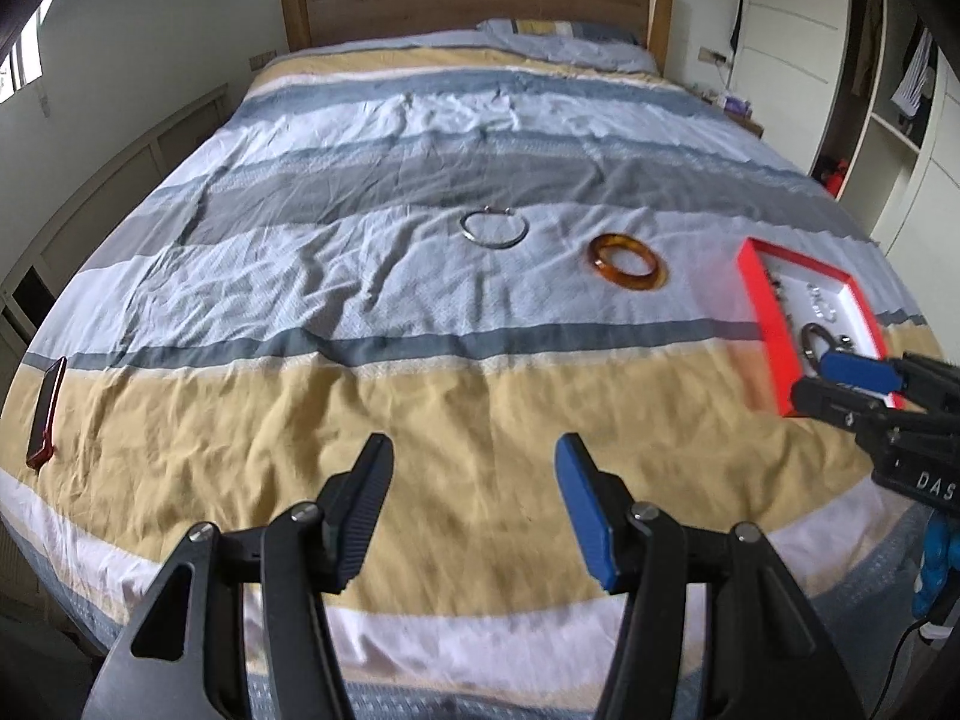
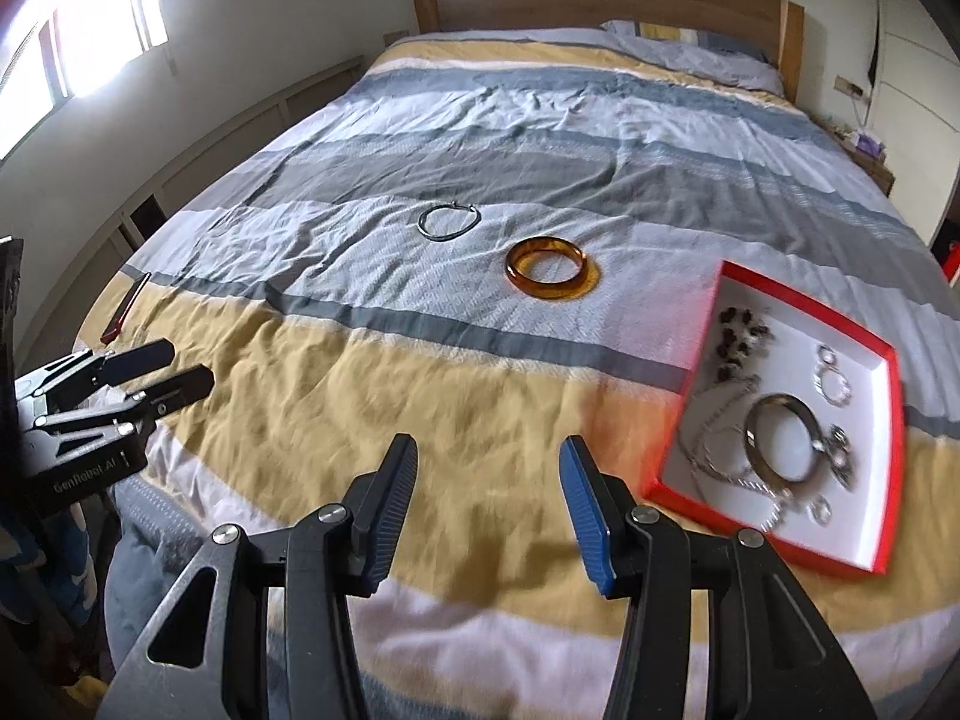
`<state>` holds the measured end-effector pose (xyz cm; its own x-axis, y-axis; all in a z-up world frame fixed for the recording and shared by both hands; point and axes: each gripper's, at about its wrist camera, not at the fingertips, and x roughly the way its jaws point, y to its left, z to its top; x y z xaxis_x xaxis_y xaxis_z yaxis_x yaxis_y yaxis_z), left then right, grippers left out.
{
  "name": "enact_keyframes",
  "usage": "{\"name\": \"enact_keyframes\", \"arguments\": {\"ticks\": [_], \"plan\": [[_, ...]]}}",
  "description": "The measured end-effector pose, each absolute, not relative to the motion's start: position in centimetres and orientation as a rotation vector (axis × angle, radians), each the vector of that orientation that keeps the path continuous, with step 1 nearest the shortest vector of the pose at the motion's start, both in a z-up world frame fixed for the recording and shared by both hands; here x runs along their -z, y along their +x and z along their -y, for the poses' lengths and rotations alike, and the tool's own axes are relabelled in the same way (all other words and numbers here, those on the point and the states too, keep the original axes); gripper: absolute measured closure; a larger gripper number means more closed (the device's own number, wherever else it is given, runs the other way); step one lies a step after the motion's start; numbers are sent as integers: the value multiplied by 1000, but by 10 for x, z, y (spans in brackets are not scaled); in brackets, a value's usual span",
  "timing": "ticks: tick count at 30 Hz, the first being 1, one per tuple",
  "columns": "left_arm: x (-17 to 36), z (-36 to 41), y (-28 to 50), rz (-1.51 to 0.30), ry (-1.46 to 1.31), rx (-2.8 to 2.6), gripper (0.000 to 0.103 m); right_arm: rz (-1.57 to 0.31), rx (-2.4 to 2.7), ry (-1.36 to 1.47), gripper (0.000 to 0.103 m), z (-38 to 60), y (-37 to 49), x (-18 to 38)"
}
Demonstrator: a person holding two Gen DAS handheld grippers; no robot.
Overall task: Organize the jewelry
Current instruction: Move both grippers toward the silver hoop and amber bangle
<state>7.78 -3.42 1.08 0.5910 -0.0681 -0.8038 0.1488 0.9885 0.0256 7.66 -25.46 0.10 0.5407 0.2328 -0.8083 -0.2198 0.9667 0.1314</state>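
An amber bangle [image 2: 552, 269] [image 1: 628, 262] and a thin silver bracelet [image 2: 450, 221] [image 1: 495, 229] lie on the striped bedspread. To their right sits a red tray [image 2: 888, 396] [image 1: 774, 336] with a white floor, holding a silver bangle [image 2: 780, 438], dark beads [image 2: 735, 336], chains and small rings. My left gripper [image 1: 474, 462] [image 2: 189, 369] hovers open over the yellow stripe, nothing between its fingers. My right gripper [image 2: 487, 462] [image 1: 816, 372] is open and empty too, just left of the tray's near corner.
A red flat case [image 1: 47, 414] [image 2: 126, 306] lies near the bed's left edge. The wooden headboard [image 1: 468, 6] and a pillow [image 2: 690, 51] are at the far end. A wardrobe [image 1: 888, 90] stands to the right, a window [image 2: 78, 30] to the left.
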Motion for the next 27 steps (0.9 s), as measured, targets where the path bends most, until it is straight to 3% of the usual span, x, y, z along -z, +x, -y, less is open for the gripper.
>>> {"name": "enact_keyframes", "arguments": {"ticks": [13, 27], "plan": [[34, 17, 197, -1012, 38, 119, 49, -983, -329, -36, 54, 229, 177, 28], [51, 22, 314, -983, -57, 154, 49, -1012, -343, -48, 54, 226, 255, 66]]}}
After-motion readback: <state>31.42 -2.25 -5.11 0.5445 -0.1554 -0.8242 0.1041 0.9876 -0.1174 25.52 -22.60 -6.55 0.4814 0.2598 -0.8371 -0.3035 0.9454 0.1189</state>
